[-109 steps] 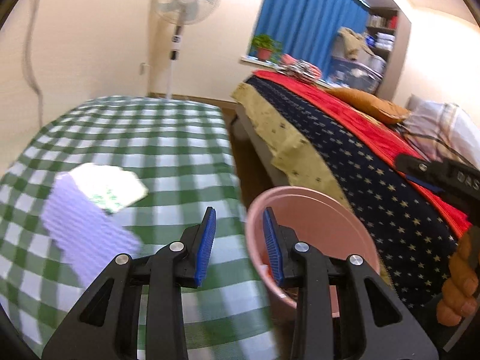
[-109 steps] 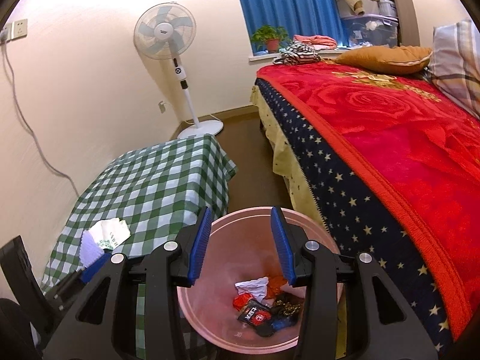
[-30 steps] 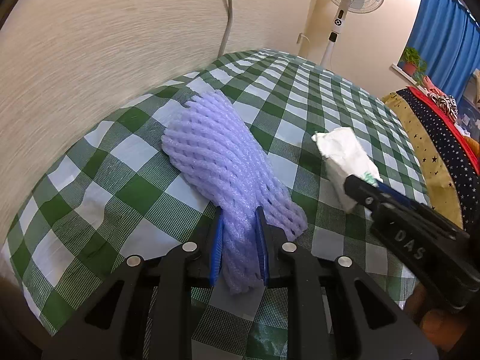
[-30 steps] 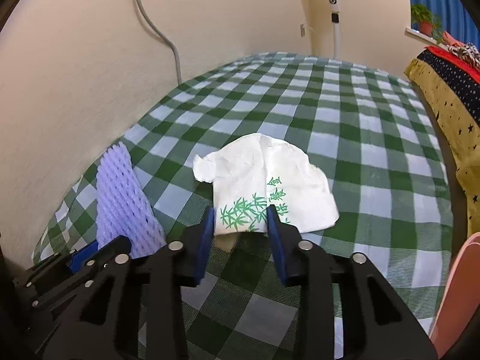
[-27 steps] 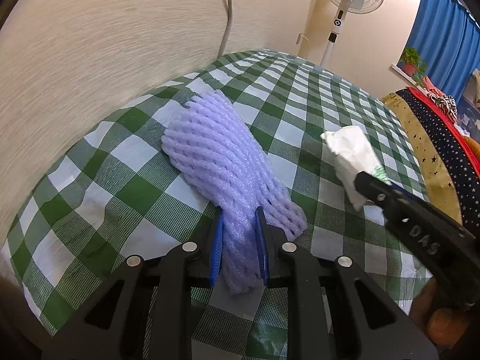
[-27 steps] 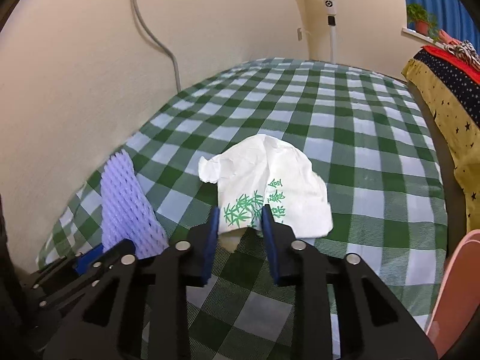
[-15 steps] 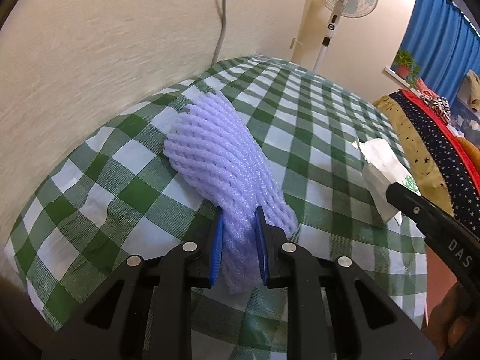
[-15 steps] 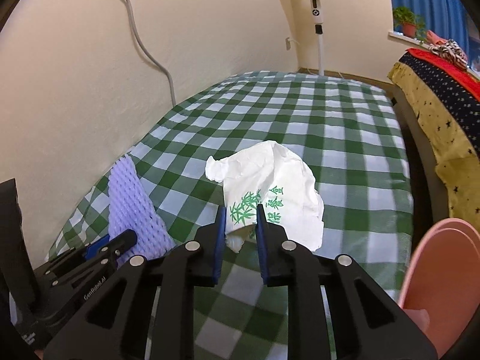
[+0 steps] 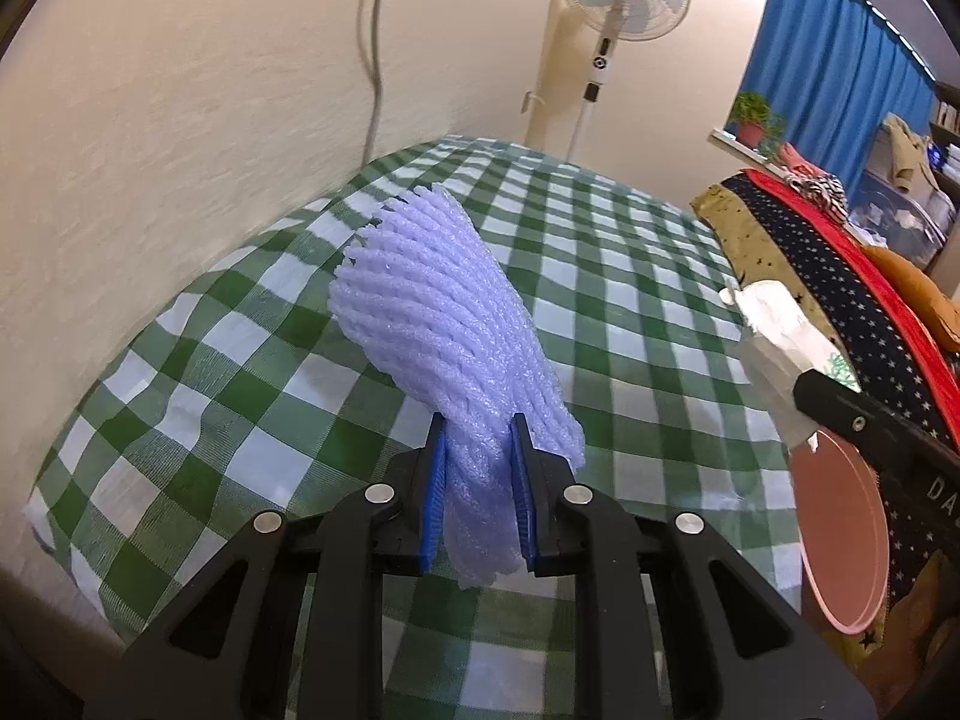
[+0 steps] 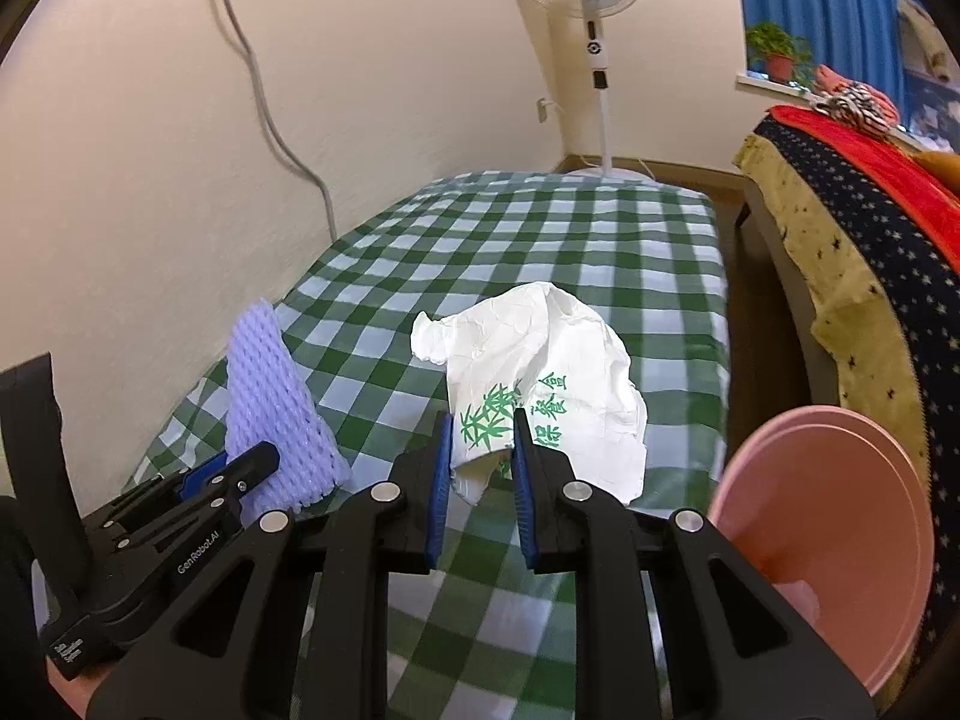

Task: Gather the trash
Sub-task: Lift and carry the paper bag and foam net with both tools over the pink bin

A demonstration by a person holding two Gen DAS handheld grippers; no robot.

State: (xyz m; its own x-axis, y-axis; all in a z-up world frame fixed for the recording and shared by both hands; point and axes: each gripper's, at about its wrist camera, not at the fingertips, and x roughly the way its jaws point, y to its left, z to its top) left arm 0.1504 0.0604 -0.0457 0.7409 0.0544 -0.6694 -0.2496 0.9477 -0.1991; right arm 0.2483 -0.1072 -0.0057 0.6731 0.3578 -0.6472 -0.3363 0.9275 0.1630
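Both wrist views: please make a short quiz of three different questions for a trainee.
1. True or false: the left gripper is shut on the foam net.
2. The right gripper holds: A) a sock B) a white wrapper C) nothing.
3. What colour is the bin?

Key: 1 true; 2 B; 3 pink.

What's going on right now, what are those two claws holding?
Left gripper shut on purple foam net sleeve. Right gripper shut on crumpled white paper bag. Pink plastic bin alongside, nothing blocking.
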